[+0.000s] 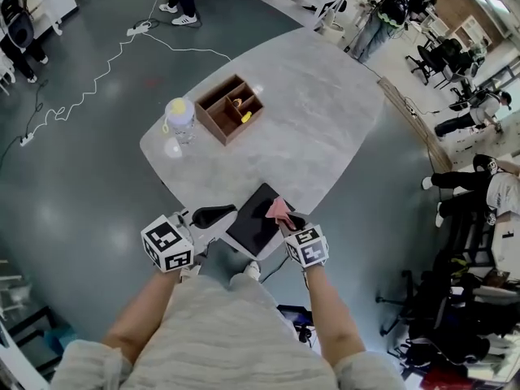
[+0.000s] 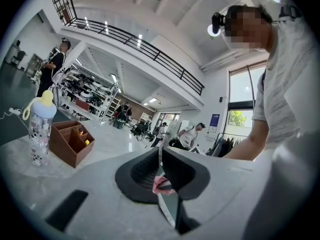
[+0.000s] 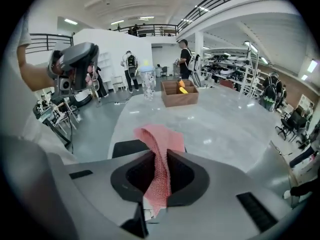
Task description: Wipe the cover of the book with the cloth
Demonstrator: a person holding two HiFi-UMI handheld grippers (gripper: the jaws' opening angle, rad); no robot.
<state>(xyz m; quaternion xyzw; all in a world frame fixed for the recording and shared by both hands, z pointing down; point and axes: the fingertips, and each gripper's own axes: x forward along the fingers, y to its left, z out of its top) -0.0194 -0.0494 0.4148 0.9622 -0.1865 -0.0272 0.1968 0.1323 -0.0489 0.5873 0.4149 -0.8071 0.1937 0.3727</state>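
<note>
A pale grey, marble-patterned rounded surface (image 1: pixel 325 96) carries a flat black rectangular book (image 1: pixel 258 218) at its near edge. Further back, well apart from it, stand a brown wooden compartment box (image 1: pixel 231 108) and, just beside that, a clear plastic bottle with a yellow top (image 1: pixel 179 119). The left tool (image 2: pixel 160 156) is closed on the book's left edge. The right tool (image 3: pixel 159 156) is clamped on a pink knitted cloth (image 3: pixel 159 144), which hangs over the book's right side.

The pale grey, marbled table (image 1: pixel 325 112) stood in front of me on a dark floor (image 1: pixel 81 185). On its far left part sat a brown wooden box (image 1: pixel 231 108) with open compartments. Just left of the box, a clear bottle (image 1: pixel 179 119) with a blue-and-yellow top stood upright. A black book (image 1: pixel 256 218) lay at the near edge.
</note>
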